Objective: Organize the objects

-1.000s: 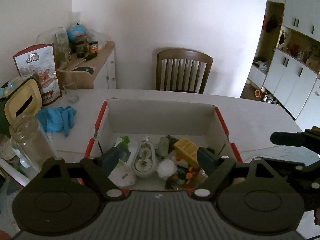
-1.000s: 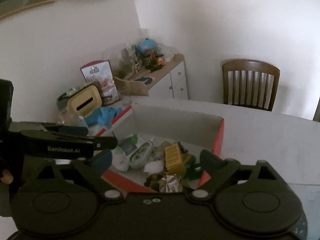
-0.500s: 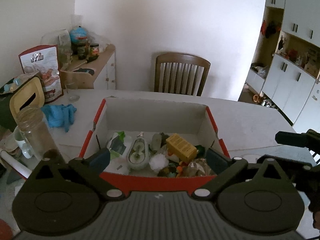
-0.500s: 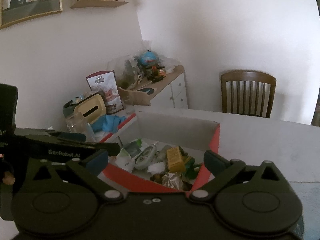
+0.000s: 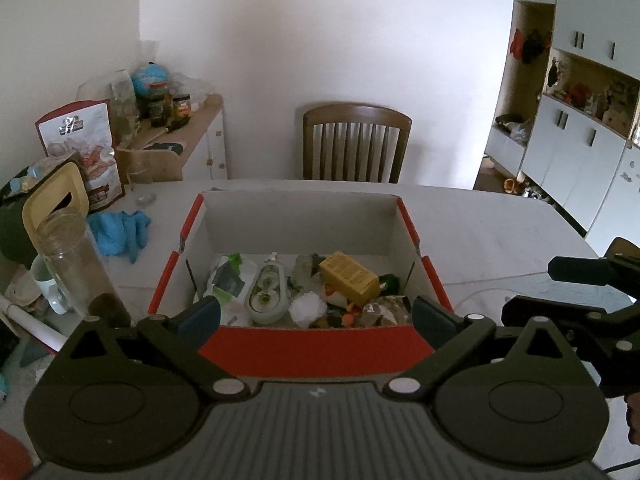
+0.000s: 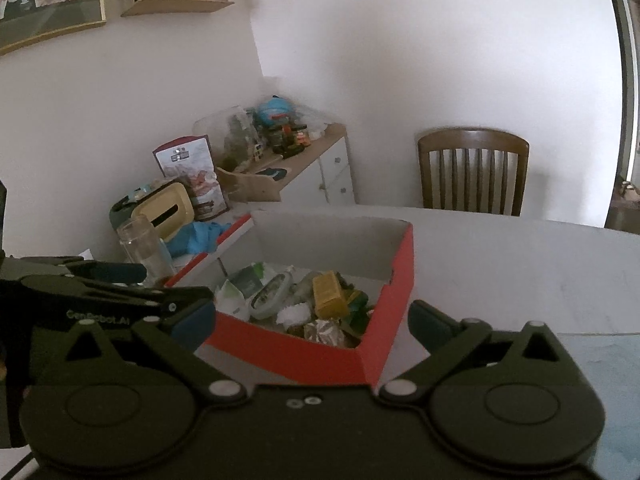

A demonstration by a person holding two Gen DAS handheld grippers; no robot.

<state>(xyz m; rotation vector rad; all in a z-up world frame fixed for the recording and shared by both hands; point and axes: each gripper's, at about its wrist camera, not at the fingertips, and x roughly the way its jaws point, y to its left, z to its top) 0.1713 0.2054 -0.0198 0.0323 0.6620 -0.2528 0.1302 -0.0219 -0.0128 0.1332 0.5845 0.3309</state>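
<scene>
A red cardboard box (image 5: 316,350) with a white inside stands on the white table, holding several small things. Among them are a yellow carton (image 5: 349,278), an oval clear case (image 5: 267,298), a white puff (image 5: 306,309), crumpled foil (image 5: 386,308) and a green-white packet (image 5: 228,280). My left gripper (image 5: 316,316) is open wide, empty, just in front of the box's near wall. My right gripper (image 6: 310,320) is open and empty too, short of the box's (image 6: 396,280) near corner. Each gripper shows at the edge of the other's view.
Left of the box stand a glass jar (image 5: 76,264), a blue cloth (image 5: 120,230), a yellow-lidded container (image 5: 54,208) and a snack bag (image 5: 80,144). A wooden chair (image 5: 356,144) is behind the table. A cluttered side cabinet (image 5: 188,136) is at back left, white cupboards (image 5: 576,140) at right.
Both grippers have drawn back from over the box, so its red near wall now shows in front of them. The left jaws have spread wider.
</scene>
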